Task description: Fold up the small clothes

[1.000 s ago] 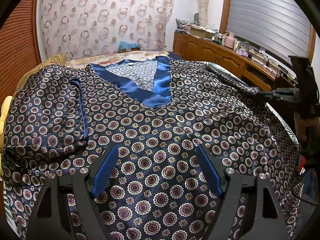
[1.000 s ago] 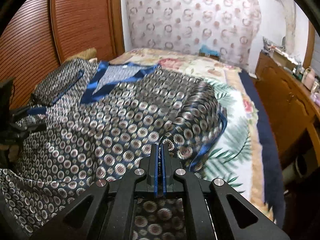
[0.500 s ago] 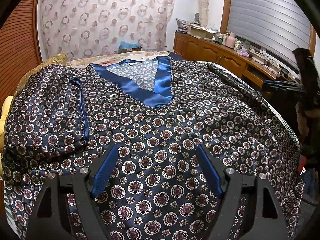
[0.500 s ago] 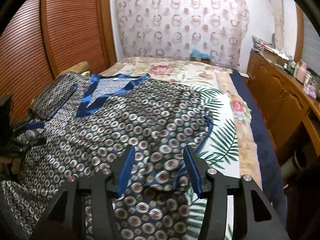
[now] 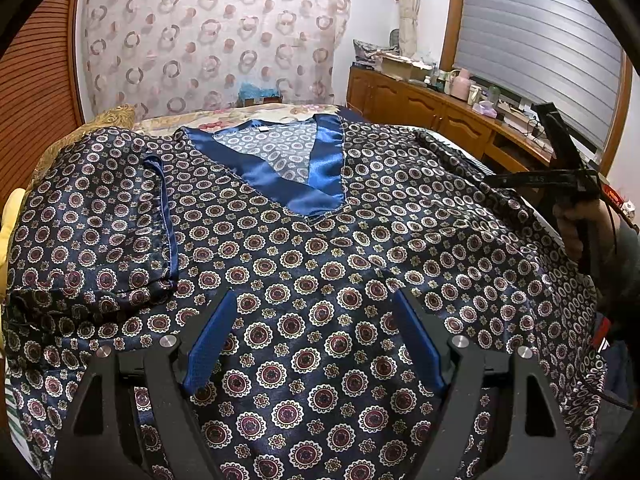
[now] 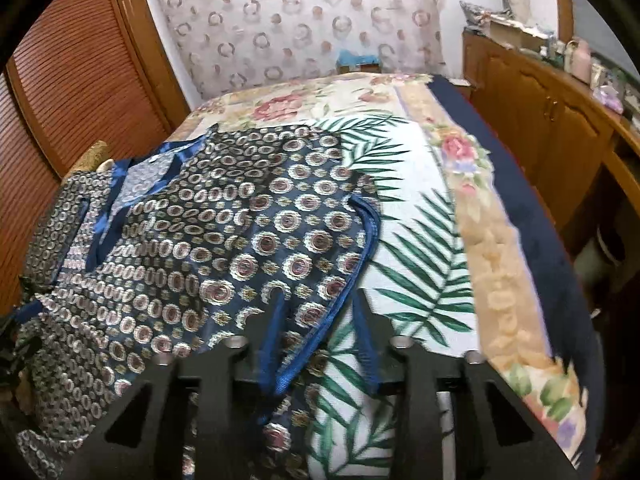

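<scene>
A dark blue satin top (image 5: 320,248) with a medallion print and a bright blue V-neck band (image 5: 316,184) lies spread on the bed. Its left sleeve (image 5: 96,232) is folded in over the body. My left gripper (image 5: 316,312) is open and empty, low over the top's lower front. In the right wrist view the top (image 6: 224,248) lies at the left, with its right sleeve and blue hem (image 6: 360,264) lying flat on the bedspread. My right gripper (image 6: 320,308) is open over that hem, holding nothing. It also shows in the left wrist view (image 5: 568,176) at the far right.
The bed has a floral and palm-leaf bedspread (image 6: 440,208). A wooden cabinet (image 5: 432,116) with clutter runs along the right wall. A brown slatted wardrobe door (image 6: 72,80) stands on the left. A patterned curtain (image 5: 216,40) hangs behind the bed.
My right gripper opened and let go of the right sleeve, which dropped flat onto the bedspread, then drew back to the right. My left gripper stayed put.
</scene>
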Demonstrator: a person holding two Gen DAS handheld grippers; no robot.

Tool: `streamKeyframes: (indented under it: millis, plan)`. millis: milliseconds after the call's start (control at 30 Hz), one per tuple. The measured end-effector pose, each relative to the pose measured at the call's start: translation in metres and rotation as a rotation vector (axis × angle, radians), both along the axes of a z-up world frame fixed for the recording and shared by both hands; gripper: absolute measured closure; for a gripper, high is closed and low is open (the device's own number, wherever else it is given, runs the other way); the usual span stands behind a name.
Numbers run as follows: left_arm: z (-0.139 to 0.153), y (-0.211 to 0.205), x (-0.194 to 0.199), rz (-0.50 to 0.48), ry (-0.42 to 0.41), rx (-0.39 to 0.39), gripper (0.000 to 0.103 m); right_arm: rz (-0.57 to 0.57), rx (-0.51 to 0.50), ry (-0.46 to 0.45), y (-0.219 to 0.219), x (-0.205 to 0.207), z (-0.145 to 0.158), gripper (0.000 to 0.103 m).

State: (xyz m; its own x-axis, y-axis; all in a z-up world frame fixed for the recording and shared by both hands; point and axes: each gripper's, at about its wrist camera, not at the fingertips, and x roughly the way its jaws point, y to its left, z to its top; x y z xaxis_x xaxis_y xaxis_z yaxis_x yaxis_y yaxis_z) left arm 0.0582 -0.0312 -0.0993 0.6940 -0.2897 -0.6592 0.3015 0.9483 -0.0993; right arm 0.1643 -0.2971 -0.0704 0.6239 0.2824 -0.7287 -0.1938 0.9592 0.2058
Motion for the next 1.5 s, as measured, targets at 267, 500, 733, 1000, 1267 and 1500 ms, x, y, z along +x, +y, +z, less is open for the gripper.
streamKeyframes:
  millis: [267,500,733,1000,1267,1500]
  plan:
    - [0.005,0.005,-0.001,0.010,-0.003,-0.011,0.023,0.050,-0.048,-0.117,0.025,0.002,0.021,0.100]
    - [0.023,0.022,0.002,0.043,-0.053,0.014,0.023,0.161,-0.057,-0.216,0.070,-0.007,0.048,0.101]
    - [0.030,0.047,0.011,0.100,-0.074,0.023,0.023,0.273,-0.065,-0.217,0.114,-0.007,0.041,0.101]
    - [0.039,0.075,0.030,0.142,-0.076,0.034,0.023,0.249,-0.128,-0.193,0.092,0.010,0.035,0.043]
    - [0.049,0.114,0.059,0.205,-0.082,0.074,0.023,0.139,-0.213,-0.106,0.052,0.067,0.014,0.043]
    - [0.049,0.151,0.082,0.264,-0.071,0.055,0.023,0.108,-0.176,-0.076,0.051,0.114,0.000,0.043]
